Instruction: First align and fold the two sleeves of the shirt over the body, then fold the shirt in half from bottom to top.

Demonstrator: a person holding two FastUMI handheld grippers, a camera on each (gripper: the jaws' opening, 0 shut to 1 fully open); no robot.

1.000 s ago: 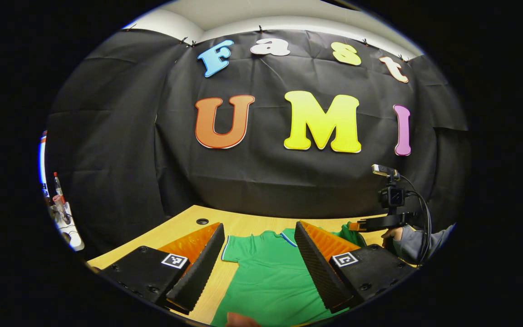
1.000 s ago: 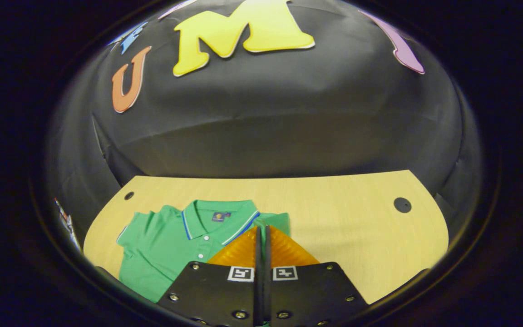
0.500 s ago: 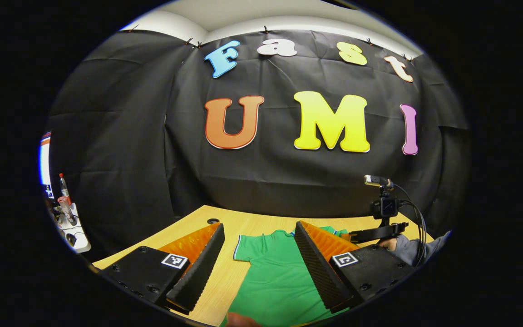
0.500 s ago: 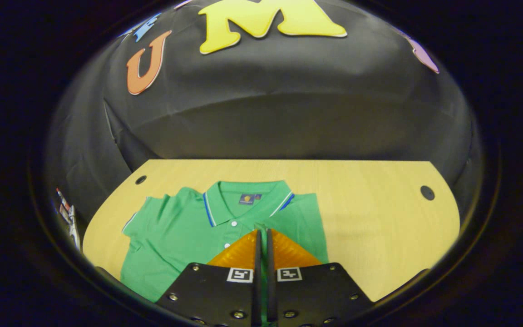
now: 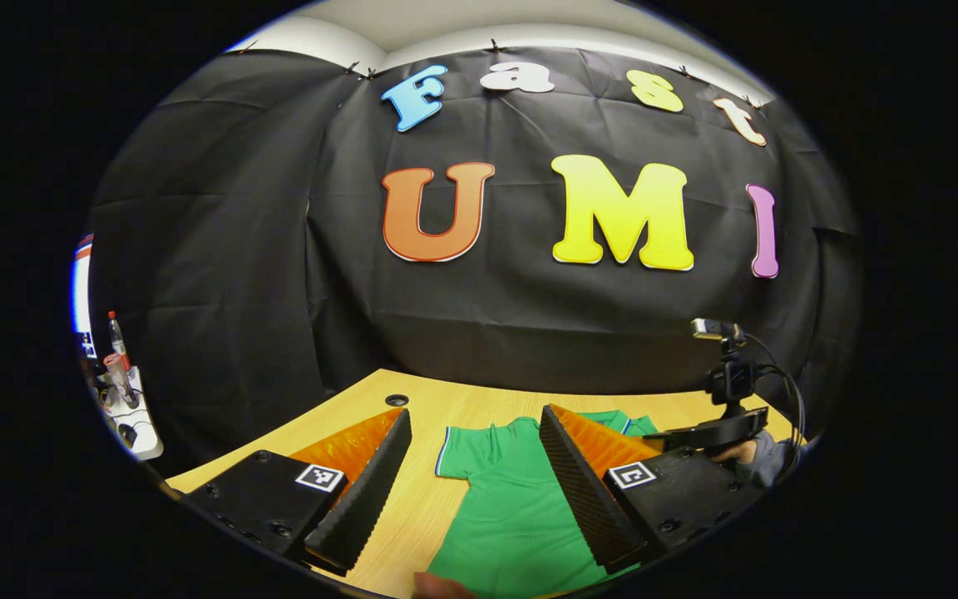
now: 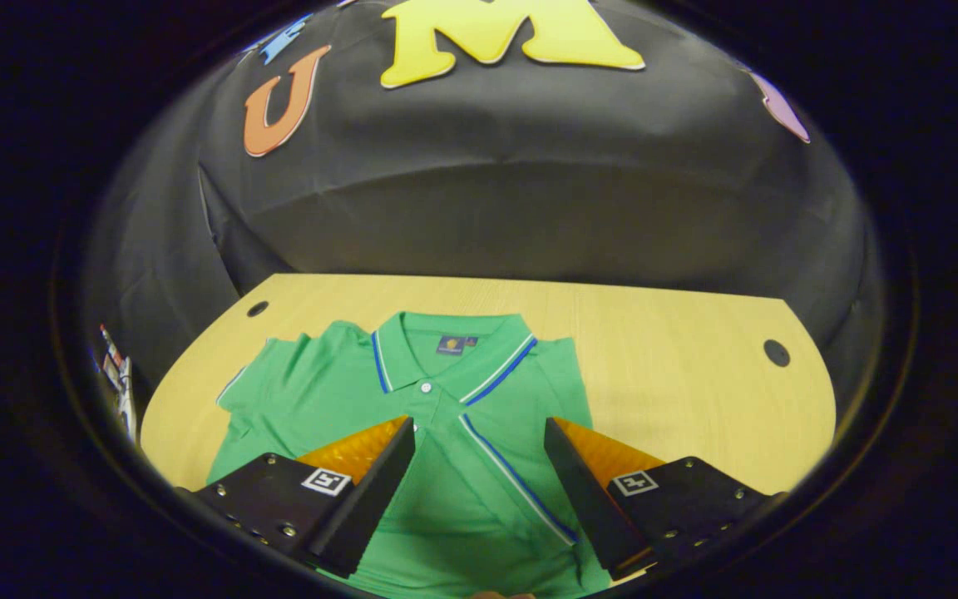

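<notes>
Right gripper view: green polo shirt [image 6: 446, 433] lies flat on the wooden table [image 6: 678, 391], collar toward the black cloth wall [image 6: 529, 208]. The shirt's sleeve on the side toward the right gripper is folded over the body, its blue-and-white cuff edge running diagonally below the collar. The other sleeve is spread out on the table, beyond the collar's far side. Right gripper [image 6: 479, 482] hangs over the shirt's lower body, fingers wide apart, holding nothing. Left gripper view: left gripper [image 5: 475, 474] sits over the shirt's [image 5: 512, 507] unfolded sleeve side, fingers apart, nothing between them. The right gripper [image 5: 708, 434] with its camera mount and a hand [image 5: 735, 452] show beyond the shirt. A table hole [image 5: 397, 400] lies near the shirt's spread sleeve.
</notes>
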